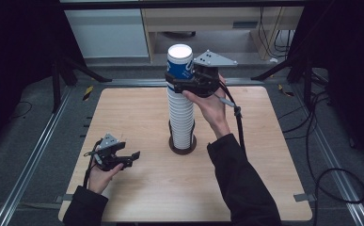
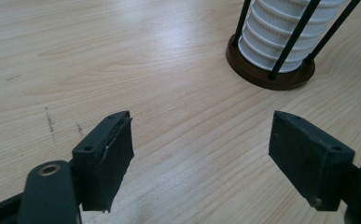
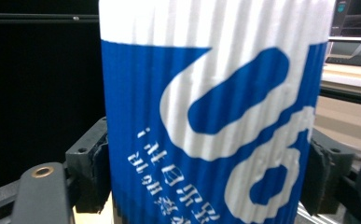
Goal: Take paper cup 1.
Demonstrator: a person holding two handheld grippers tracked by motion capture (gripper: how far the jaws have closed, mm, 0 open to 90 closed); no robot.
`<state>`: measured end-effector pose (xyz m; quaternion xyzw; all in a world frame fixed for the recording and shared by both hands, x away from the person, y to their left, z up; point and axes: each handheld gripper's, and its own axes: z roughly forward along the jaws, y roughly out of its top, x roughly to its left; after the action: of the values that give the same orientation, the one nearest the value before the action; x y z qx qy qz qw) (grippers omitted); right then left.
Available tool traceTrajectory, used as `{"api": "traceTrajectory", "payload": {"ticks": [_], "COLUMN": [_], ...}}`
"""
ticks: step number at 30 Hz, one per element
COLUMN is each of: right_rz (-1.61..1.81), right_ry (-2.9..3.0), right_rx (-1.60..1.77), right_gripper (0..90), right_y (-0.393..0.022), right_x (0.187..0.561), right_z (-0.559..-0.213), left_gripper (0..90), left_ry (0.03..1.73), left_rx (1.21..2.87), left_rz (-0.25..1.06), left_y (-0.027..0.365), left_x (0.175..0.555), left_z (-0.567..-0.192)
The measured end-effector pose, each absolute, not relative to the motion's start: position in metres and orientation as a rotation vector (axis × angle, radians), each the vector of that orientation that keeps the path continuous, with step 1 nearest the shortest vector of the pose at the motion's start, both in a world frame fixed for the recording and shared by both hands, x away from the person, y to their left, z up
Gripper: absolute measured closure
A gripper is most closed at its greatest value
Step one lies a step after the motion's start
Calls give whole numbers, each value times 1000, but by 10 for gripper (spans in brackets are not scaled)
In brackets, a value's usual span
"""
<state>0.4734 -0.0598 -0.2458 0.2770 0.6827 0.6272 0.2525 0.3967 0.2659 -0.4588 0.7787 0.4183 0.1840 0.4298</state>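
Standing in the middle of the wooden table point(image 1: 137, 117) is one tall stack of white ribbed paper cups point(image 1: 181, 117), set in one round brown holder point(image 1: 183, 146) with thin black rods up its sides. The individual cups run together too closely to count. The top cup point(image 1: 180, 63) is blue and white.

Two grippers are in hand. The right gripper point(image 1: 182, 80) is up at the top of the stack, its jaws clamped on the top cup from both sides; in the right gripper view the black pads point(image 3: 96, 170) press against the cup's ribbed wall point(image 3: 215, 116). That wall carries large white looping letters on blue and small white characters below them, which I cannot read.

The left gripper point(image 1: 135, 155) rests low over the table's near left, well apart from the stack, its jaws wide apart with nothing between them point(image 2: 201, 158).
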Motion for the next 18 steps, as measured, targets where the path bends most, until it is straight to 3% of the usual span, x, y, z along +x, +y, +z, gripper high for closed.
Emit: {"api": "traceTrajectory", "payload": {"ticks": [18], "right_rz": [1767], "right_ry": [1772], "right_rx": [705], "right_gripper": [212], "right_y": [-67], "right_x": [467], "right_z": [-210], "left_gripper": [208], "left_ry": [1044], "left_rx": [1943], "left_rz": [456], "left_y": [266], "left_x": [397], "left_z": [-459]}}
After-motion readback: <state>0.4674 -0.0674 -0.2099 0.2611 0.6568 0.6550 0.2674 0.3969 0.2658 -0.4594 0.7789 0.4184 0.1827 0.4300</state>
